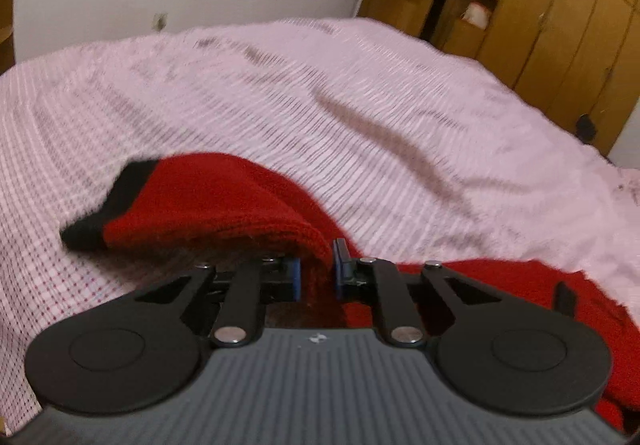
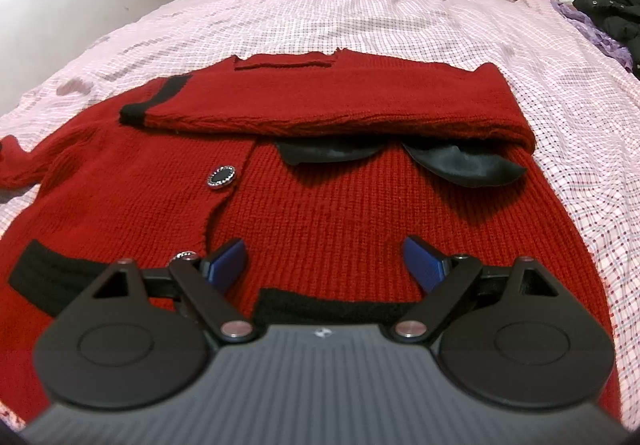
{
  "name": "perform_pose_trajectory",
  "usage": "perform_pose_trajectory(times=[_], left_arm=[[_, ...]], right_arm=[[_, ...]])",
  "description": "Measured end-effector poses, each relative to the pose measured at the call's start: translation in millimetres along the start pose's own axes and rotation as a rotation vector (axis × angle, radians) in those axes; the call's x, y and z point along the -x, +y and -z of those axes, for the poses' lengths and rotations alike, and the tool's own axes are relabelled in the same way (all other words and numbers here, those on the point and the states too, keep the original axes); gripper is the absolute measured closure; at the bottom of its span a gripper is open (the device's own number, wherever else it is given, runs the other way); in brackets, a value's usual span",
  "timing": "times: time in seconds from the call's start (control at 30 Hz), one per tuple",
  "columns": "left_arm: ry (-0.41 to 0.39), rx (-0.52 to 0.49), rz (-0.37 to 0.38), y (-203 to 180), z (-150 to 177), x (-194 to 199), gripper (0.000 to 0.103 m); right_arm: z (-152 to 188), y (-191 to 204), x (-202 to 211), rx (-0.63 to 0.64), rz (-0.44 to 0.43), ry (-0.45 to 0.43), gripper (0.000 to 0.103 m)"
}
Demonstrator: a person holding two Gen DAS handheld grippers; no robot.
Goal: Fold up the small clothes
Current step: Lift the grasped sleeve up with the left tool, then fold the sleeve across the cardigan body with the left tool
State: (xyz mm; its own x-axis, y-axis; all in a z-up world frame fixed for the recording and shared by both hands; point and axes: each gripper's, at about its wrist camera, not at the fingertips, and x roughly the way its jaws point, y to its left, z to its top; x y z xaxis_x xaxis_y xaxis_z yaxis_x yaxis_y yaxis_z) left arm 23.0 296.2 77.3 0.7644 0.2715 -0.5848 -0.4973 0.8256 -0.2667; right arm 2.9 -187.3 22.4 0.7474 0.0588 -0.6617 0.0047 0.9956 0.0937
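Now the red cardigan point(image 2: 320, 205) lies flat on the pink checked bed cover point(image 2: 360, 17), collar far away, bottom hem close. One sleeve point(image 2: 320, 101) is folded sideways across the chest. The left gripper point(image 1: 318, 269) pinches the other sleeve point(image 1: 208, 201), lifted up. The right gripper point(image 2: 324, 261) hangs wide open, holding nothing. A black jacket point(image 2: 612, 9) sits far right.
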Motion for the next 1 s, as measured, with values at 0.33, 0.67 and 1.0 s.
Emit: perform_pose_trajectory(times=[0.33, 0.67, 1.0], left_arm=[[-0.148, -0.106, 0.211, -65.1, -21.4, 60.6, 0.089], [-0.171, -0.22, 0.403, -155.1, -12.3, 87.0, 0.089], [-0.095, -0.341, 0.513, -249.5, 37.3, 93.9, 0.089]], right_arm=[[-8.6, -8.3, 20.8, -0.043, -0.045, -0.022, 0.016], [-11.0, -38.1, 36.9, -0.129, -0.051, -0.061, 0.016], [-7.2, -64.0, 43.9, -0.213, -0.047, -0.067, 0.016]])
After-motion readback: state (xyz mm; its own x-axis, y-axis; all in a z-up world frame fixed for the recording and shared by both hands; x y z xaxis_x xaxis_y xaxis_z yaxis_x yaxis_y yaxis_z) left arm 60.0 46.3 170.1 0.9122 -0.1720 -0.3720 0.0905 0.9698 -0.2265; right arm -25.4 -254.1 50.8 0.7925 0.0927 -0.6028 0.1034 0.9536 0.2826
